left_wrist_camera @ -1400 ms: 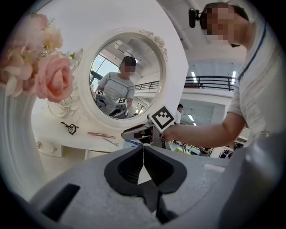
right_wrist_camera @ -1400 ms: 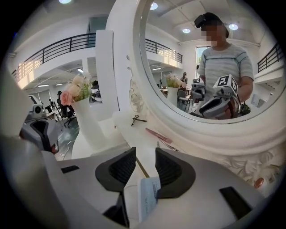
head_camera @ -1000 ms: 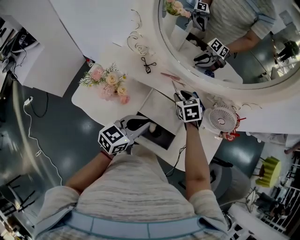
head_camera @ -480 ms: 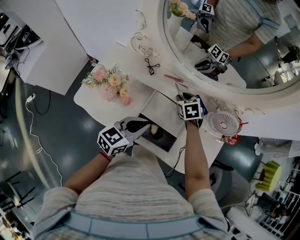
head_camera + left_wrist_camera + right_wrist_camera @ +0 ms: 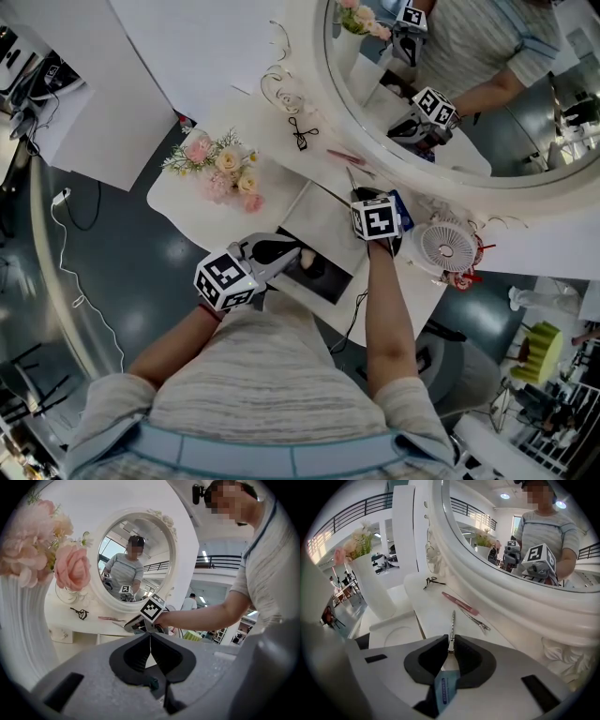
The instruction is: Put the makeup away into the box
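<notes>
Clip (image 5: 452, 625), between closing jaws, right gripper (image 5: 450, 642)

No legible text, brand or number anywhere. Blue label (image 5: 442, 689), low in right gripper view: print too small to read.

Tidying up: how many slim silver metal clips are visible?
2. One clip sits between the right tool's closing jaws; the other clip lies on the white tabletop beside the pink stick. More may be hidden.
</notes>
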The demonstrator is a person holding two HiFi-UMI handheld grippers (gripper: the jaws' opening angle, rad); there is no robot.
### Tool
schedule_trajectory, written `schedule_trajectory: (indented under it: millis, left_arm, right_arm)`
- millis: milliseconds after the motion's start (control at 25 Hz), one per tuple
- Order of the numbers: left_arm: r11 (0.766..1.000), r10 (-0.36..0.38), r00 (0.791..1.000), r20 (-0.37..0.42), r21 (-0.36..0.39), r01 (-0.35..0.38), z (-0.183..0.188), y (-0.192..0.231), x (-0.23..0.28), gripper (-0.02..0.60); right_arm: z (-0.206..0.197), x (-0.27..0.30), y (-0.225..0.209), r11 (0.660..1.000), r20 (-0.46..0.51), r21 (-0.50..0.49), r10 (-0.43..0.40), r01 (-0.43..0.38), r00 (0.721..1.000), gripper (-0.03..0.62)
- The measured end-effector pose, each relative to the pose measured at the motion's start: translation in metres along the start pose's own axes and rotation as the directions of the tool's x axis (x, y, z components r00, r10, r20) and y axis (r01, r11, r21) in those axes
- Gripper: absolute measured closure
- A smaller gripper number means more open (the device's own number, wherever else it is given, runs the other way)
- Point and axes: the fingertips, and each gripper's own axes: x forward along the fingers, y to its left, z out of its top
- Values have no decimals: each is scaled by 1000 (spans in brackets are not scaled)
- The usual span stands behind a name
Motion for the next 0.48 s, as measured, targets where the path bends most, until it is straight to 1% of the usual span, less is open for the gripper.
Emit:
schedule_trajectory:
  millis: [200,480]
  left_arm:
    - [1000,2,1000,0,4,-2,-1,-1,-1,568]
    - [1000,7,1000,6,6,-7,0,-2,-2,568]
  right_arm:
    - [1,-3,1,1000,20,6,-2,2,1000,553]
    - [14,-26,6,1000,101,4,8,-9,995,553]
